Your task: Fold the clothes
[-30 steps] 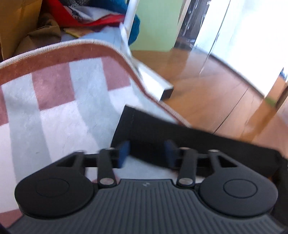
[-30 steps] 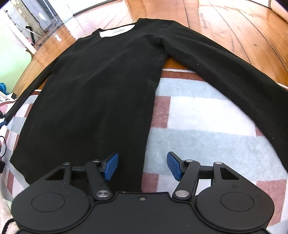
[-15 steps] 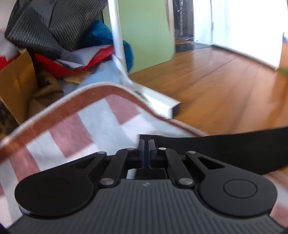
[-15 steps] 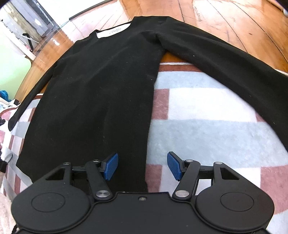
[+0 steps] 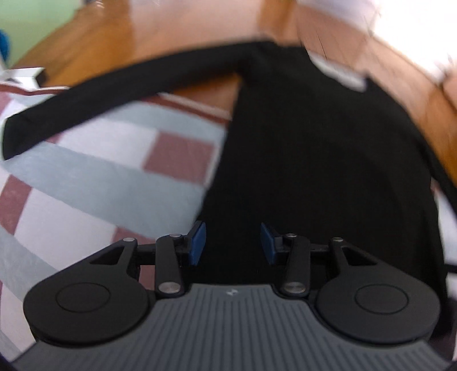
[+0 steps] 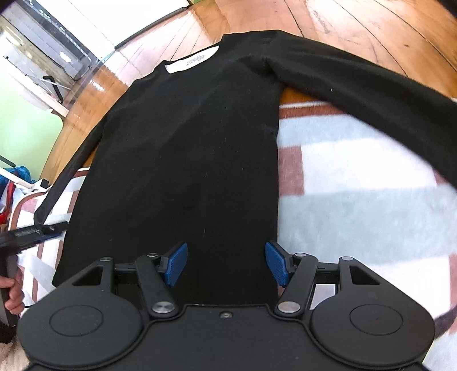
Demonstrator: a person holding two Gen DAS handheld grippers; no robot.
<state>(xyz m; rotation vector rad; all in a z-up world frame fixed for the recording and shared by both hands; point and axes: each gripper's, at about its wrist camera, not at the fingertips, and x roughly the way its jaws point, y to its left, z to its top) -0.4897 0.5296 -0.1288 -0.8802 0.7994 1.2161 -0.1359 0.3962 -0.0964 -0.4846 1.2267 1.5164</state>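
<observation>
black long-sleeved top lying flat, sleeves spread, half on checked rug, half on wooden floor | left gripper just reopening, gripping nothing, over hem | right gripper hovering unclenched at hem | advice: pinch both hem corners evenly, folding square.

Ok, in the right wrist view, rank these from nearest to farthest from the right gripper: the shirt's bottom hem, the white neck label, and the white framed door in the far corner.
1. bottom hem: directly under the right gripper, between its open fingers.
2. white neck label: up the black shirt, at the collar.
3. white framed door: upper left, beyond the wooden floor.
</observation>
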